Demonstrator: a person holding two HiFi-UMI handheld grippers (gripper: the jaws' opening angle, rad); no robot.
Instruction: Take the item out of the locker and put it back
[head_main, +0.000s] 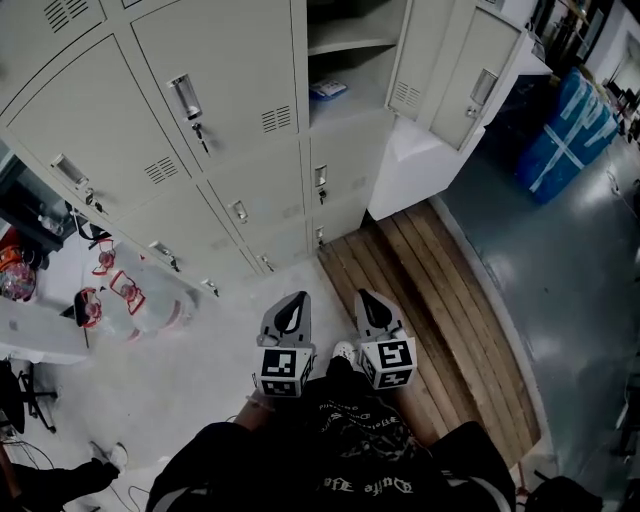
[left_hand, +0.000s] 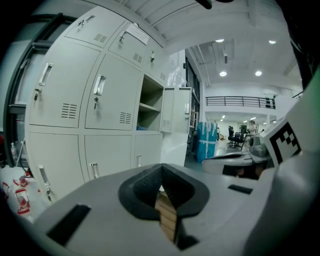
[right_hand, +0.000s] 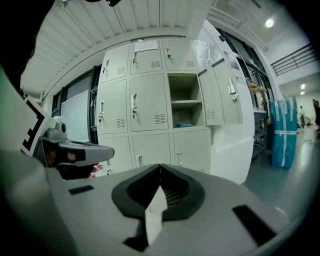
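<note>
Both claws are pinched closed, nothing in them: left gripper (head_main: 295, 305) and right gripper (head_main: 368, 305) side by side, well short of the open locker (right_hand: 186, 92). The blue item (head_main: 328, 89) lies inside it, on the lower shelf (head_main: 372, 88).

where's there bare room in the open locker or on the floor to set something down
In the open locker, the upper shelf looks bare; the lower shelf is free right of the blue item, toward the open door. On the floor, the wooden platform is bare, while bottles crowd the foot of the left lockers.
</note>
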